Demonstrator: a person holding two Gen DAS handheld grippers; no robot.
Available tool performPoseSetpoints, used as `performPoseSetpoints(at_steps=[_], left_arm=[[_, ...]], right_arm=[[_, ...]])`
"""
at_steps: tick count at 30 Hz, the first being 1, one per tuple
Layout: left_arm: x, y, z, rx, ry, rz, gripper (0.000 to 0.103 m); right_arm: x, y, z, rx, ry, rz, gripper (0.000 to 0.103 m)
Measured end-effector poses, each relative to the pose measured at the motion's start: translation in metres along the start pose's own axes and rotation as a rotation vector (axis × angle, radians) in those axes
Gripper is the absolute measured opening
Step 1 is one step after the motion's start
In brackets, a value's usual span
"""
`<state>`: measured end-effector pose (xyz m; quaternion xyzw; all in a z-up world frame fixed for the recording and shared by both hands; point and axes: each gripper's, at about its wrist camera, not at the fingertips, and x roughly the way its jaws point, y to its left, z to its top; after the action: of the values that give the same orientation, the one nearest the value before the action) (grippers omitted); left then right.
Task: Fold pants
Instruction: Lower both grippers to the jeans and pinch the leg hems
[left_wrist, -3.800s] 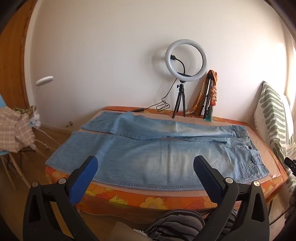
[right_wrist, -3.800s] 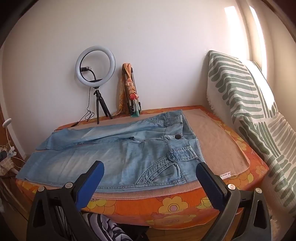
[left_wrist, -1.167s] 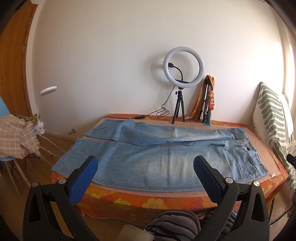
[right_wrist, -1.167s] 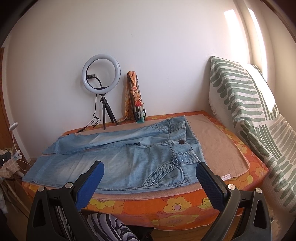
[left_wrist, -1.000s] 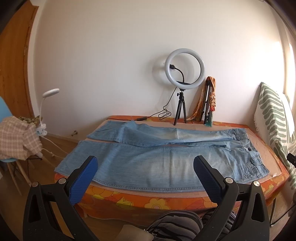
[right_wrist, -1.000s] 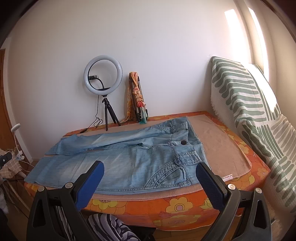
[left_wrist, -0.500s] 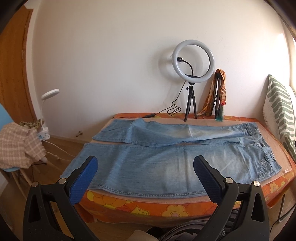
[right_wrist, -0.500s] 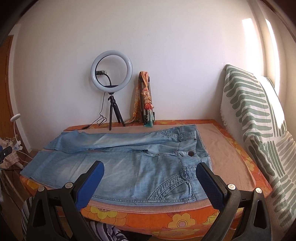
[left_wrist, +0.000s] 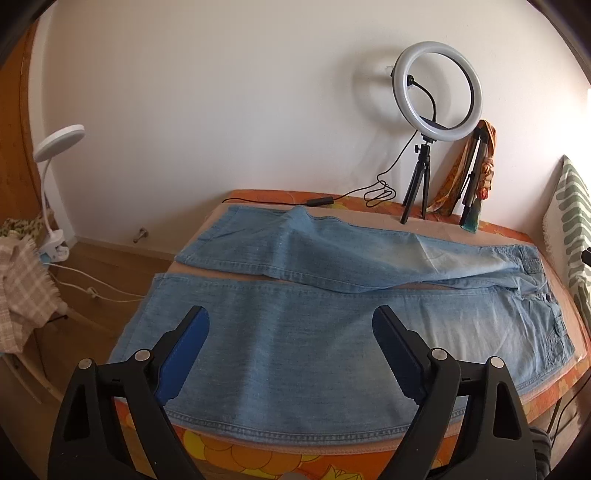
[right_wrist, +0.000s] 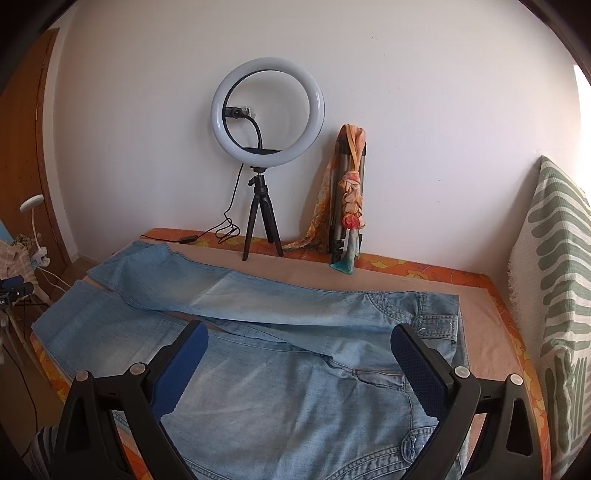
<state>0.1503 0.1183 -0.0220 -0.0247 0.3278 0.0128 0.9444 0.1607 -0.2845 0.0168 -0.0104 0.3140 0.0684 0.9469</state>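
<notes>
The left tool (left_wrist: 288, 343), black-framed with blue pads, hangs above the near leg of the pants with its jaws spread and closing; nothing is between them, and the denim lies below rather than between the pads. The right tool (right_wrist: 299, 354), of the same build, hangs over the upper part of the pants with its jaws spread wide and nothing in them.

The light-blue denim pants (left_wrist: 332, 325) lie flat and unfolded on a beige cloth (right_wrist: 476, 332) spread over a bed with an orange flowered cover (left_wrist: 236, 448). The two legs run side by side toward the left of the left wrist view, a narrow gap between them, and the waistband with its pocket sits at the right.

At the far edge, against the white wall, stands a white ring light on a small black tripod (right_wrist: 267, 110), and just beside it a folded grey tripod wrapped in an orange scarf (right_wrist: 351, 206). A green-and-white patterned cushion (right_wrist: 557, 280) leans at the right. A white clip-on lamp (left_wrist: 55, 147) stands at the left.
</notes>
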Motion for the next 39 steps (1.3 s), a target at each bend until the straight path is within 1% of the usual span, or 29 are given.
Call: performPoseSetpoints(at_steps=[2,4,6,9,11,12,13,17,21,23,25,29,31,33,36,38,39], left_arm=[[0.013,0.002,0.012,0.002,0.007,0.003,0.088],[0.027,0.003,0.023,-0.003,0.023,-0.005,0.087],[0.044,0.003,0.035,-0.003,0.041,-0.02,0.085],[0.072,-0.002,0.049,0.005,0.075,-0.041,0.084],[0.094,-0.003,0.057,-0.004,0.107,-0.06,0.082],[0.106,-0.004,0.06,-0.012,0.124,-0.069,0.082],[0.118,-0.004,0.062,-0.02,0.141,-0.076,0.082],[0.166,-0.011,0.067,-0.006,0.203,-0.066,0.078],[0.203,-0.01,0.067,-0.024,0.244,-0.047,0.078],[0.218,-0.008,0.068,-0.034,0.254,-0.038,0.078],[0.231,-0.008,0.068,-0.036,0.263,-0.024,0.078],[0.25,-0.01,0.068,-0.023,0.278,-0.014,0.077],[0.26,-0.009,0.068,-0.02,0.285,-0.007,0.078],[0.27,-0.008,0.065,-0.025,0.3,0.0,0.077],[0.281,-0.007,0.059,-0.035,0.32,0.001,0.077],[0.285,-0.007,0.055,-0.034,0.327,0.003,0.077],[0.287,-0.007,0.053,-0.036,0.331,0.003,0.077]], right_arm=[[0.021,-0.007,0.012,0.034,0.017,0.056,0.101],[0.041,-0.009,0.024,0.034,0.028,0.08,0.101],[0.064,-0.007,0.036,0.001,0.048,0.092,0.101],[0.102,-0.003,0.05,-0.06,0.106,0.122,0.101],[0.134,0.001,0.058,-0.091,0.158,0.149,0.097],[0.148,0.002,0.06,-0.103,0.182,0.163,0.092],[0.163,0.004,0.062,-0.117,0.204,0.174,0.088],[0.219,0.015,0.061,-0.194,0.263,0.197,0.084],[0.275,0.019,0.053,-0.209,0.337,0.24,0.077],[0.302,0.022,0.048,-0.222,0.371,0.26,0.077],[0.324,0.025,0.045,-0.231,0.39,0.262,0.077],[0.358,0.03,0.04,-0.244,0.428,0.313,0.079],[0.368,0.035,0.037,-0.276,0.447,0.34,0.086],[0.373,0.041,0.034,-0.306,0.464,0.368,0.087],[0.377,0.049,0.027,-0.354,0.493,0.386,0.087],[0.378,0.053,0.023,-0.384,0.503,0.386,0.083],[0.377,0.054,0.022,-0.391,0.499,0.389,0.077]])
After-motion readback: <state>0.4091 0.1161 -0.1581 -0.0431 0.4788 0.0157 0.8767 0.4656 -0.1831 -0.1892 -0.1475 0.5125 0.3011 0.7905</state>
